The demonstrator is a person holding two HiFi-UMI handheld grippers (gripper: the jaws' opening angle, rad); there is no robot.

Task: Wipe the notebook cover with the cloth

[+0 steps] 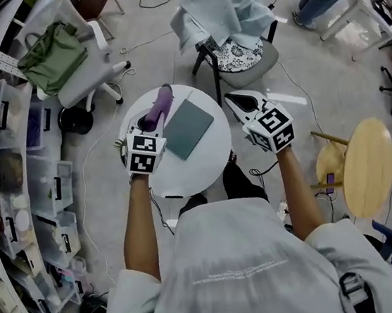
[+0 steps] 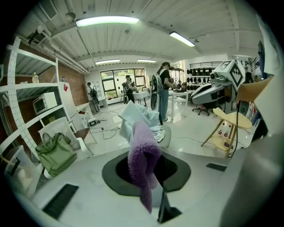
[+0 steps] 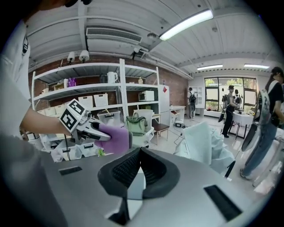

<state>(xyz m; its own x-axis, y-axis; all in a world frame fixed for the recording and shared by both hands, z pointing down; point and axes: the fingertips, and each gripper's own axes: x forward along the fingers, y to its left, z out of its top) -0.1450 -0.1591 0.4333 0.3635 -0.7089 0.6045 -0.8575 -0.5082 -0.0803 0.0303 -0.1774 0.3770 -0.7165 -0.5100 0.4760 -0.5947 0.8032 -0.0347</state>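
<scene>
Wiping looks not yet begun: the left gripper [image 1: 148,126] pinches the cloth [image 1: 159,110] near the notebook [image 1: 188,127] on the table [image 1: 211,161], while the right gripper [image 3: 140,153] has its jaws together, holding nothing.

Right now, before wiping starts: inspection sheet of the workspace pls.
Surface: round white table, carrying the notebook.
Job's things: grey-green notebook lies closed and flat on the table; purple cloth hangs from the left jaws, beside the notebook.
Clutter: small green thing at the table's left edge, too small to identify.
Grippers: left gripper shut on the cloth; right gripper jaws together, empty, held off the table's right side.
Cables: loose cable on the floor left of the table, more beyond it.
Surroundings: chair draped in pale blue fabric, green bag on a white chair, wooden stool, shelving.
</scene>
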